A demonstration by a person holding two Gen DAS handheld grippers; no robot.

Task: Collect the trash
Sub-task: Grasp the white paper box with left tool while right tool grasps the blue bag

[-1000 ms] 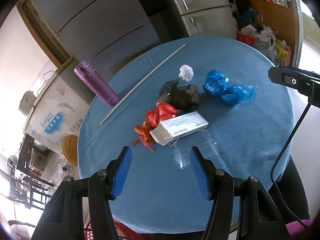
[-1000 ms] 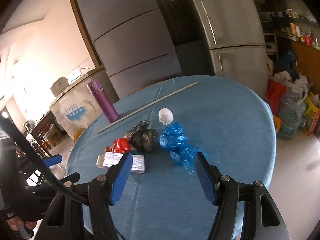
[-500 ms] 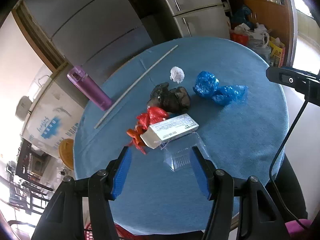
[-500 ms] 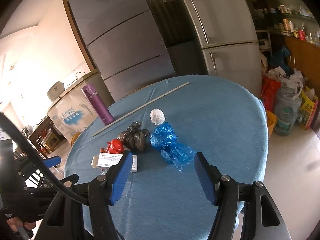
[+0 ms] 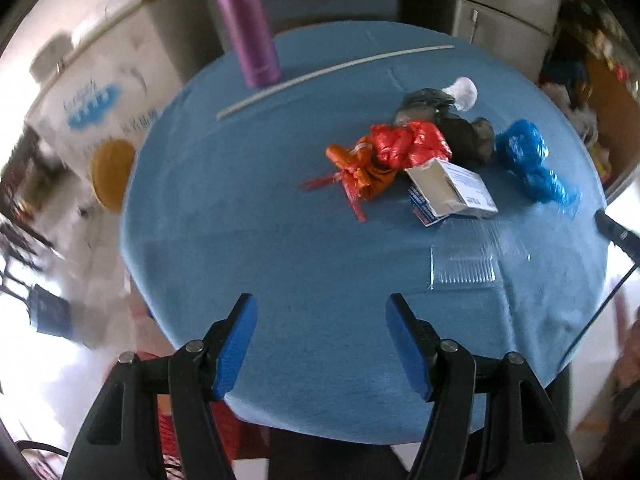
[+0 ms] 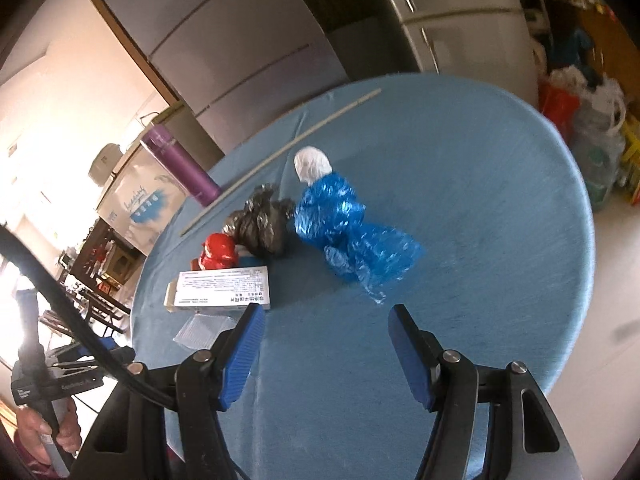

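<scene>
Trash lies on a round blue table (image 5: 248, 216) (image 6: 500, 184): a red and orange plastic bag (image 5: 384, 156) (image 6: 218, 252), a black bag (image 5: 460, 132) (image 6: 260, 224), a crumpled blue bag (image 5: 528, 160) (image 6: 348, 232), a white paper ball (image 5: 464, 92) (image 6: 312, 164), a white carton (image 5: 452, 192) (image 6: 220, 292) and a clear plastic tray (image 5: 464, 268) (image 6: 200, 332). My left gripper (image 5: 320, 340) is open and empty above the table's near edge. My right gripper (image 6: 324, 348) is open and empty just short of the blue bag.
A purple bottle (image 5: 248, 28) (image 6: 180, 164) stands at the table's far side beside a long white stick (image 5: 332, 76) (image 6: 280, 160). Grey cabinets and a fridge (image 6: 448, 20) stand behind. Bags and clutter (image 6: 588, 128) sit on the floor at right.
The left gripper has swung left and lower, so the trash now lies to its upper right. The right gripper has moved closer to the blue bag. Both stay open.
</scene>
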